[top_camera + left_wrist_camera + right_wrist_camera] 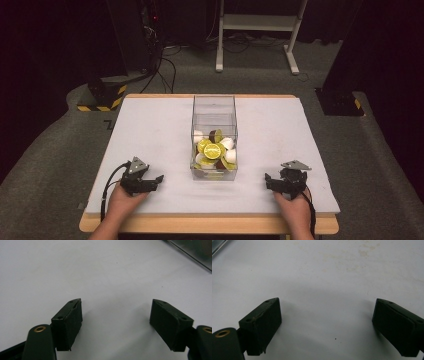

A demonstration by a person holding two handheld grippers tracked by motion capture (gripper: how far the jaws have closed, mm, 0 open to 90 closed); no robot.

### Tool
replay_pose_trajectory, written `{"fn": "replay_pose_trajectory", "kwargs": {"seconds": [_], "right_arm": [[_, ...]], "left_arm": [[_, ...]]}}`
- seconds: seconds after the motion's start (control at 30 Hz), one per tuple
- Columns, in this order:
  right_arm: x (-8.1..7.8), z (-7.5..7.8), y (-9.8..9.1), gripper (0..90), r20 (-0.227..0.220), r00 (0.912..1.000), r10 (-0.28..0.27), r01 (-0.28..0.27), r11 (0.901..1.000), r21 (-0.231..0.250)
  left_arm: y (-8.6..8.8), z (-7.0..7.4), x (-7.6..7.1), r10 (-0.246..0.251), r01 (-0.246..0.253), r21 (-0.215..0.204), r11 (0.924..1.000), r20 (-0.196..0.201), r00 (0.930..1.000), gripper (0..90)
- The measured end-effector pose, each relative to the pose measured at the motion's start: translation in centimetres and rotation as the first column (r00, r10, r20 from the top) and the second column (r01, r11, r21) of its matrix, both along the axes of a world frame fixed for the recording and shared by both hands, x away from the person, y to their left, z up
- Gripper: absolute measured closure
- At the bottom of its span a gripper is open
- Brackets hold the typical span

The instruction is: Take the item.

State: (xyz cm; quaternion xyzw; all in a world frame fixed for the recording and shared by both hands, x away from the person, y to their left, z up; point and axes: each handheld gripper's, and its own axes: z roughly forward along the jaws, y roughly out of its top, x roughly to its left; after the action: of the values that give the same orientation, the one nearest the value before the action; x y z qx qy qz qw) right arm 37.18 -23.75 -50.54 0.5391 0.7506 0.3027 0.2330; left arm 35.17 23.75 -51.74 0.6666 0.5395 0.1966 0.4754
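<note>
While both hands rest near the front edge of the table (150,120), nothing is gripped yet. This looks like a start pose before any reach, judging by the layout.

High view: clear box (214,137) stands mid-table, long axis running front to back, closer to the front edge than the back. Its front half holds a pile of lime-slice pieces (212,150) plus white and dark brown pieces; its rear half looks empty. Left gripper (159,179) sits near the front-left corner, jaws pointing right toward the box. Right gripper (266,178) sits near the front-right corner, jaws pointing left toward it. Both are well apart from the box, roughly level with its front wall. Hands hold the grips from behind, forearms coming up from the front edge, wrists low. The symmetric flanking probably keeps either side free to go in first.

Left gripper view: left gripper (116,315) has its jaws spread wide with bare white surface between them and nothing held. It sits low, close to the table. Base of the clear box (197,255) cuts the upper right corner, so it's aimed just past the box front.

Right gripper view: right gripper (327,322) likewise gapes with nothing between the jaws, low over the surface. There's faint staining on the table ahead. An edge of the clear box (218,246) shows at the upper left.
</note>
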Motion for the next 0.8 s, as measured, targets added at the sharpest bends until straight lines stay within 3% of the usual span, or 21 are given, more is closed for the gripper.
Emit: {"fn": "replay_pose_trajectory", "kwargs": {"seconds": [0.8], "right_arm": [[0.03, 0.03, -0.01, 8.5, -0.004, 1.0000, 0.001, -0.001, 1.0000, 0.004]], "left_arm": [[-0.05, 0.00, 0.01, 0.015, -0.015, -0.018, 0.9997, 0.003, 0.9999, 26.8]]}}
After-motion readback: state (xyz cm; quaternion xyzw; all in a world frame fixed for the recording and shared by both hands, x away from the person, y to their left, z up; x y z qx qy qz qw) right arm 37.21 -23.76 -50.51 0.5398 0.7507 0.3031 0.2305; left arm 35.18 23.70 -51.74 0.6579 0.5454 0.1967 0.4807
